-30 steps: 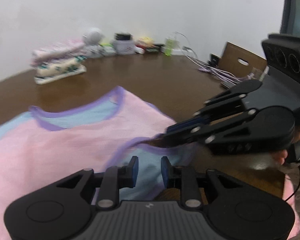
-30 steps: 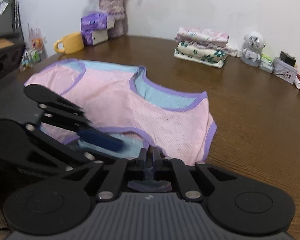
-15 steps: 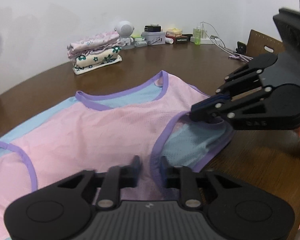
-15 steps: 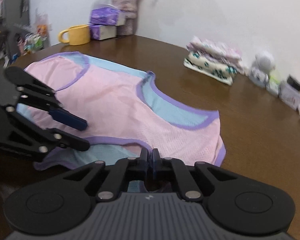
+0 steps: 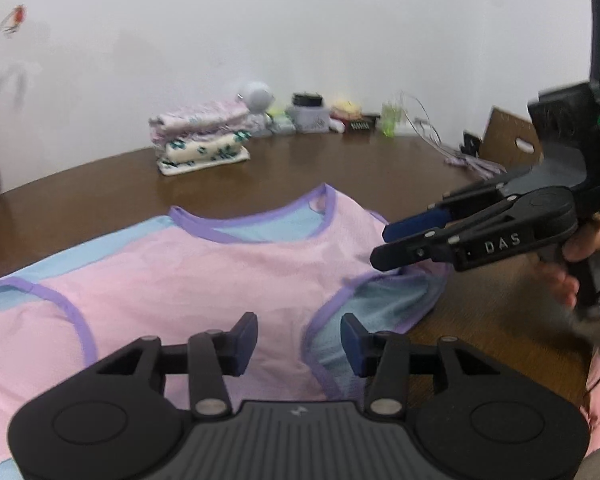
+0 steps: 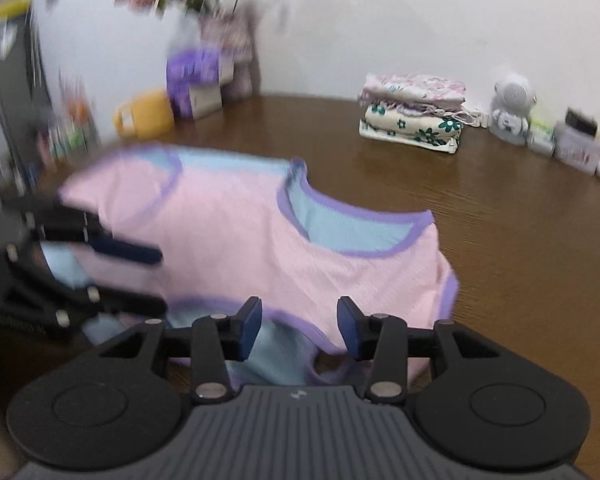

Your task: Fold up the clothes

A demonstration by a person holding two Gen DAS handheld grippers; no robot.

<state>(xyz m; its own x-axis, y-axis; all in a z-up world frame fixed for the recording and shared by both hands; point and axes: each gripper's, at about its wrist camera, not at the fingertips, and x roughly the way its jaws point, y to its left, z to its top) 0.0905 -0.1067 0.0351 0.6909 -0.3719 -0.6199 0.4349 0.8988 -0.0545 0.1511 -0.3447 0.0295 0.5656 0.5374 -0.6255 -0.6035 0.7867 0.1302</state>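
A pink sleeveless top (image 5: 204, 280) (image 6: 260, 248) with purple trim and a light blue inside lies spread on the brown wooden table (image 5: 340, 172). My left gripper (image 5: 299, 338) hovers open above its near armhole, holding nothing. My right gripper (image 6: 298, 326) is open too, over the near armhole and the blue lining. In the left wrist view the right gripper (image 5: 384, 246) reaches in from the right, a hand (image 5: 580, 256) on its grip. The left gripper (image 6: 160, 280) shows blurred at the left of the right wrist view.
A stack of folded clothes (image 5: 200, 144) (image 6: 412, 120) sits at the back of the table. Beside it are a small white robot figure (image 6: 512, 108), jars and small items (image 5: 308, 118). A yellow mug (image 6: 144, 114), purple boxes and a flower vase stand far left. Cables (image 5: 468, 160) lie at the right.
Both grippers opened and let go of the top's armhole edge, which now lies on the table. Both lifted and drew back from the cloth.
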